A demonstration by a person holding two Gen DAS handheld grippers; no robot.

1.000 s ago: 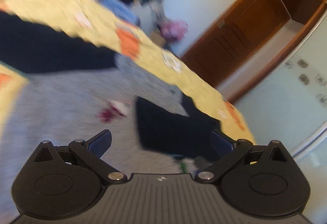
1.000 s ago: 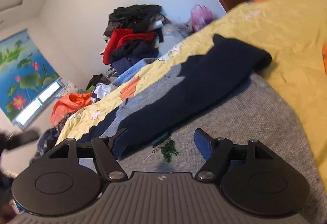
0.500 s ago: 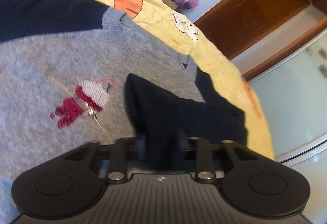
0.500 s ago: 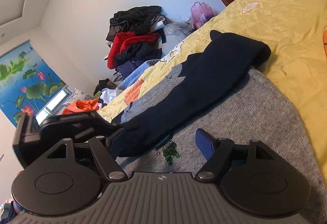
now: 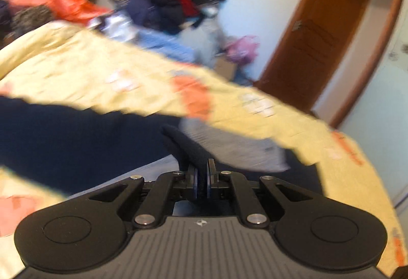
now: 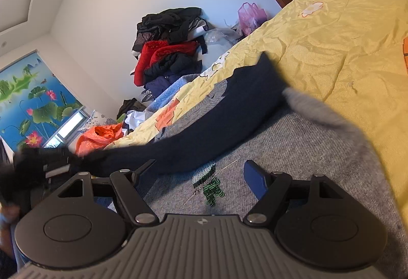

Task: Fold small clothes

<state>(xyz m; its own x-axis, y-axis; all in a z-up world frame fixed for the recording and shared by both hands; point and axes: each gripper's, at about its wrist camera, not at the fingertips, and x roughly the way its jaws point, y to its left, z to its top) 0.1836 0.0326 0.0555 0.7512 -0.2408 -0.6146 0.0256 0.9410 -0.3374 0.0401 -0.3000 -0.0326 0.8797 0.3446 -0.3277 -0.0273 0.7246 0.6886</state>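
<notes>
Fabric first: left claw (image 5: 201,178) is clamped tight on a pinch of the navy sleeve (image 5: 76,141), knit bunched up btwn the blue pads (image 5: 195,182). Right claw (image 6: 197,177) sits w/ jaws apart, nothing btwn them, low over the grey sweater (image 6: 293,151) near its green sequin patch (image 6: 210,186); not touching cloth as far as I can tell.

Sweater lies flat on the bed, on the yellow quilt (image 6: 344,44). In the right view the navy sleeve runs as a taut dark band across the grey body toward the left claw at frame edge. One grey hem corner (image 6: 313,108) looks flipped up and blurred.

Further back: clothes pile (image 6: 168,49) against the wall, orange bag (image 6: 102,136), wooden door (image 5: 311,49).

Risks, my read:
- Grip is only a small pinch of thick knit; a fast pull could slip it out, sleeve drops short of the fold line.
- Nothing pins the body, so dragging the sleeve could pull the whole sweater sideways and rumple it.
- Left view is motion-blurred; hard to judge where the sleeve lands.
</notes>
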